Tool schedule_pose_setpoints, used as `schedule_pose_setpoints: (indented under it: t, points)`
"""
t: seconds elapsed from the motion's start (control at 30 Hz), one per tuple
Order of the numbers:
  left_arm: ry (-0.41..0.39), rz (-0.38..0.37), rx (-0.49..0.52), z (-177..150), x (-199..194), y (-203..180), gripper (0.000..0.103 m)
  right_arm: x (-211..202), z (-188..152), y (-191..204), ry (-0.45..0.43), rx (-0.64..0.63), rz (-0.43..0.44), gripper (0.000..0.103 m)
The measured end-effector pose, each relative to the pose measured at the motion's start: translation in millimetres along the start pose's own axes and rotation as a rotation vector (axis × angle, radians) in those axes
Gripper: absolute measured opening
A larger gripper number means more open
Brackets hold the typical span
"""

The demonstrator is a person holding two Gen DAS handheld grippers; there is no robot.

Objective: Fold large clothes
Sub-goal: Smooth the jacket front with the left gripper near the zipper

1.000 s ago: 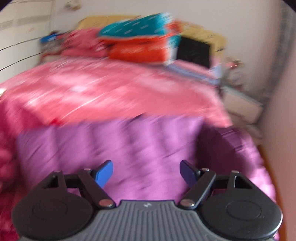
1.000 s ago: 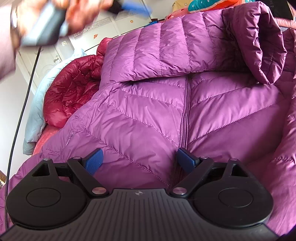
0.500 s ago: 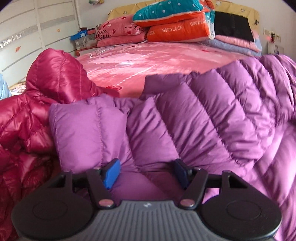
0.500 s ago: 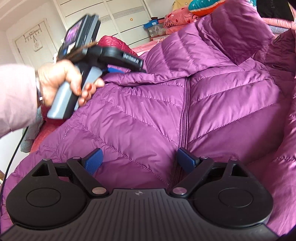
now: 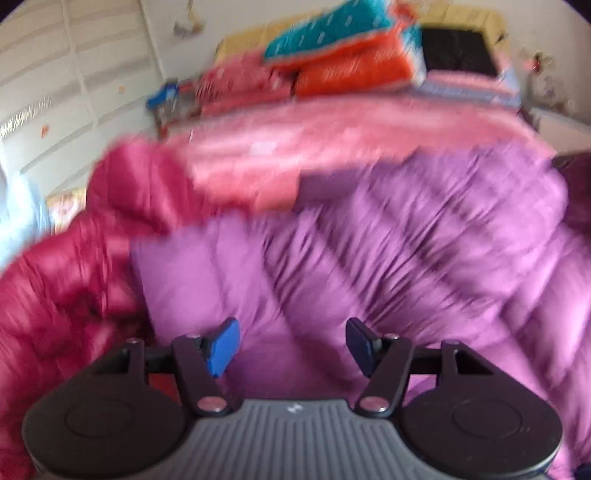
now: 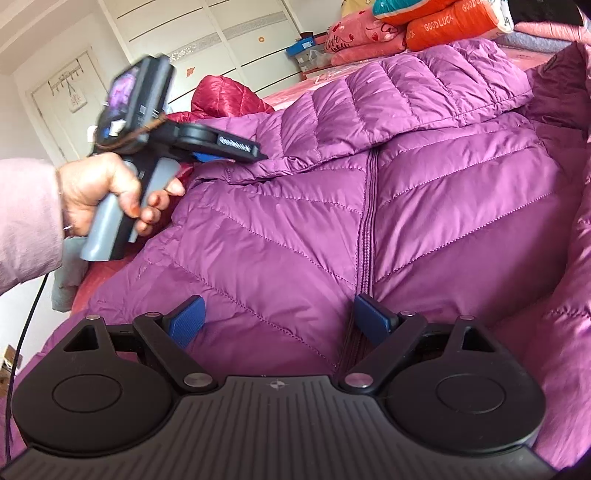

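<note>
A large purple puffer jacket (image 6: 295, 229) lies front-up on the bed, its zipper (image 6: 367, 221) closed down the middle and one sleeve (image 6: 388, 99) folded across the chest. My right gripper (image 6: 275, 321) is open and empty, low over the jacket's lower front. My left gripper (image 5: 291, 345) is open and empty above the folded sleeve's cuff end (image 5: 207, 280); that view is blurred. The left gripper also shows in the right wrist view (image 6: 229, 151), held by a hand just left of the sleeve.
A dark red puffer jacket (image 5: 66, 280) is bunched to the left of the purple one. The pink bedsheet (image 5: 332, 136) stretches behind, with stacked pillows (image 6: 443, 22) at the headboard. White wardrobe doors (image 6: 221, 33) stand at the left.
The left gripper has pulled back and up off the sleeve cuff, its jaws open. The sleeve stays folded across the chest. The right gripper has not moved.
</note>
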State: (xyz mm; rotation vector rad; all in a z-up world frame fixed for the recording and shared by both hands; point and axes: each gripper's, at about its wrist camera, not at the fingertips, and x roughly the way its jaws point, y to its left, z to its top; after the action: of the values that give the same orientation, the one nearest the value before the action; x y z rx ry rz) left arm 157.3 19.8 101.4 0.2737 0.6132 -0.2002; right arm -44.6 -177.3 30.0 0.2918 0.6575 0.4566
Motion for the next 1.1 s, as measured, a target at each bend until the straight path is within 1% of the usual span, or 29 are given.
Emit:
schedule_pose_setpoints:
  t: [0.07,0.13,0.2,0.3,0.37,0.43,0.47,0.53,0.6,0.7,0.73,0.83,0.9,0.93,1.03,1.1]
  points:
    - [-0.058,-0.045,0.008,15,-14,-14,0.065,-1,1,-3,-0.002,0.014,0.008,0.103]
    - [-0.092,-0.101,0.016,30,-21,-33,0.067,-2,2,-5,-0.002,0.026,0.013,0.103]
    - [-0.106,-0.172,0.017,47,-18,-57,0.068,-1,3,-6,-0.002,0.032,0.012,0.103]
    - [-0.114,-0.24,0.013,66,-2,-92,0.068,3,3,-4,0.0,0.03,0.004,0.103]
    - [-0.116,-0.251,0.016,78,14,-117,0.068,5,3,-3,0.0,0.029,0.002,0.103]
    - [-0.113,-0.243,0.002,87,30,-133,0.068,6,3,-3,-0.001,0.03,0.003,0.103]
    - [-0.108,-0.229,-0.014,92,38,-139,0.068,6,2,-2,-0.001,0.029,0.003,0.103]
    - [-0.092,-0.194,-0.055,99,57,-146,0.071,6,2,-1,-0.002,0.022,0.0,0.103]
    - [-0.047,-0.171,-0.082,103,76,-152,0.072,8,0,1,0.0,0.011,-0.003,0.103]
    - [0.063,-0.159,-0.059,95,97,-157,0.073,10,-1,2,0.001,0.009,-0.001,0.103]
    - [0.082,-0.16,-0.036,88,101,-158,0.074,8,-2,2,0.001,0.011,0.001,0.103]
    - [0.113,-0.194,0.008,66,103,-161,0.074,8,-3,2,0.001,0.009,0.003,0.103]
    - [0.116,-0.224,0.029,50,97,-159,0.075,7,-3,3,0.001,0.004,0.0,0.103]
    - [0.114,-0.233,0.037,45,93,-158,0.075,7,-3,3,0.002,0.001,-0.001,0.103]
    - [0.127,-0.264,0.016,34,87,-151,0.074,7,-4,4,0.002,0.0,-0.001,0.103]
    - [0.119,-0.263,0.044,32,84,-153,0.074,7,-4,5,0.001,-0.002,-0.003,0.103]
